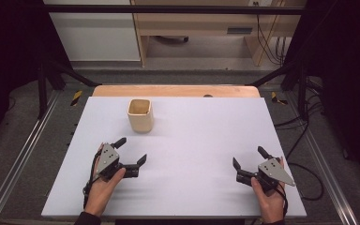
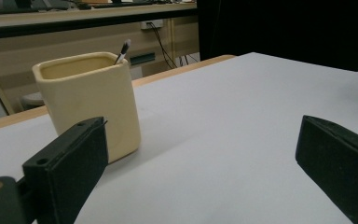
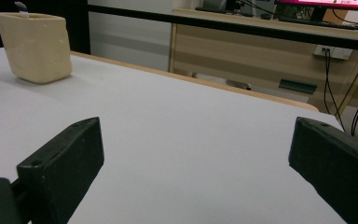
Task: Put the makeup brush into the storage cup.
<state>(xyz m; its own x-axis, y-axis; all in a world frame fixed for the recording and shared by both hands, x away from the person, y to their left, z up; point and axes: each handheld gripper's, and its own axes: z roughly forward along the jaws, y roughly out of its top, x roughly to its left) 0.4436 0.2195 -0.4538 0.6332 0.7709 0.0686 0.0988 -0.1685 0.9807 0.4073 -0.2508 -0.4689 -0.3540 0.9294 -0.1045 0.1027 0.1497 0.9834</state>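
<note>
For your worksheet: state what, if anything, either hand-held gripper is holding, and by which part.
Nothing is held. The left hand-held gripper and right hand-held gripper are both open, apart from the cream cup.

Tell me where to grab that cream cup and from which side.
Grip the cream cup across its flat side walls, mid-height, coming in level from the near side with the left gripper, which is closest and open. It stands upright; a pen tip protrudes, so avoid the rim.

Lone cup (image 1: pixel 140 115) amid open table (image 1: pixel 206 140)
</note>
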